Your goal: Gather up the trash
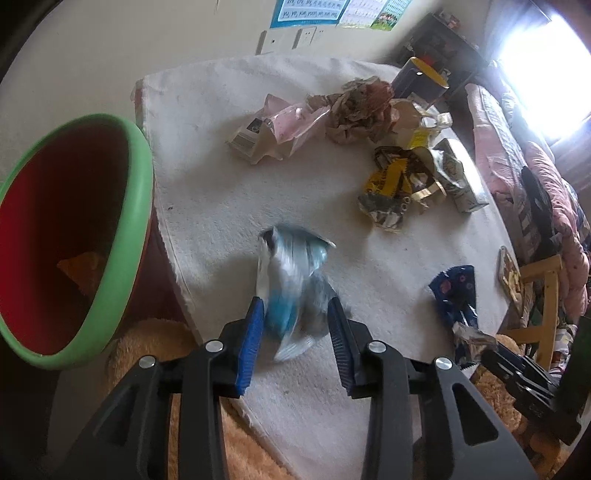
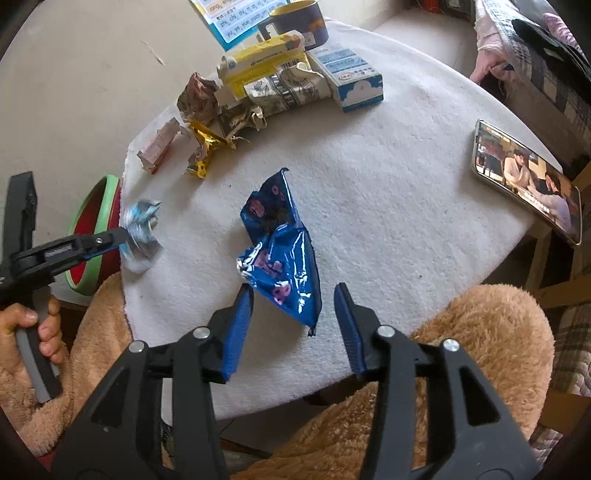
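Note:
A crumpled light-blue and silver wrapper (image 1: 291,280) lies blurred between the fingers of my left gripper (image 1: 295,314), whose jaws stand apart around it; it also shows in the right wrist view (image 2: 142,230). A red bin with a green rim (image 1: 122,236) stands just left of the table, holding an orange scrap. My right gripper (image 2: 293,302) is open just short of a dark blue foil snack bag (image 2: 282,251) lying on the white table cover (image 2: 388,206). More trash sits at the back: a yellow-black wrapper (image 1: 395,184), brown crumpled paper (image 1: 362,107) and a pink carton (image 1: 273,129).
A phone (image 2: 528,181) with a lit screen lies at the table's right edge. A dark mug (image 2: 299,22) and a blue-white milk carton (image 2: 351,77) stand at the back. A chair and bedding are to the right. Tan fleece covers the person's lap below.

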The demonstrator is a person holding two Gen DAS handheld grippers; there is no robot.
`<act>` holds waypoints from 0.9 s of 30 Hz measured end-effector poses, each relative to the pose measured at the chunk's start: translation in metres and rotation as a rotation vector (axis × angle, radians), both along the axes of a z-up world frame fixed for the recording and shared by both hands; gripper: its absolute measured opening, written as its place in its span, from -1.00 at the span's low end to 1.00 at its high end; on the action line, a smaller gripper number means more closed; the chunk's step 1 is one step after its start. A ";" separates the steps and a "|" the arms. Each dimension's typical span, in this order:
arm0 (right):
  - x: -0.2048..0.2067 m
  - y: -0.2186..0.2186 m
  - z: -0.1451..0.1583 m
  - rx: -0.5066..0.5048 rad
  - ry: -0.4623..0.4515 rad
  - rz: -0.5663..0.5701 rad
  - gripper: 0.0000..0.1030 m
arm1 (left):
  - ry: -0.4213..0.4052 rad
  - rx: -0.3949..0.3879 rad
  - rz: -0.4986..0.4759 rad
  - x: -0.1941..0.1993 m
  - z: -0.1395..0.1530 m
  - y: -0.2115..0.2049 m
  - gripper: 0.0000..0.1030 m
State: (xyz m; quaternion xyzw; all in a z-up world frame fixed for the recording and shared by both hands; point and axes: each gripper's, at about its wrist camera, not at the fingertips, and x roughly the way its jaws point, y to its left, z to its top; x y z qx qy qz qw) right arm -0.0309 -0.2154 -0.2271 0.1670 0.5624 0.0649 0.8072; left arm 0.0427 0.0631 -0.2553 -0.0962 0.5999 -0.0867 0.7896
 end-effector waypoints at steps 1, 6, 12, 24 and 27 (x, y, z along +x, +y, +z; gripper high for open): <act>0.001 -0.002 0.000 0.009 0.003 -0.011 -0.14 | 0.006 0.000 0.001 0.002 -0.002 0.000 -0.35; 0.003 -0.017 0.000 0.068 0.025 -0.085 -0.14 | 0.041 -0.032 0.019 0.003 -0.013 0.002 -0.48; 0.005 -0.021 0.007 0.084 0.016 -0.102 -0.14 | 0.015 -0.042 0.033 -0.006 -0.002 0.010 -0.67; 0.015 -0.010 0.020 0.137 -0.007 -0.055 -0.14 | -0.013 -0.058 0.072 -0.012 0.014 0.020 -0.67; 0.025 -0.016 0.006 0.094 0.050 -0.080 -0.14 | -0.009 -0.057 0.066 -0.014 0.013 0.018 -0.67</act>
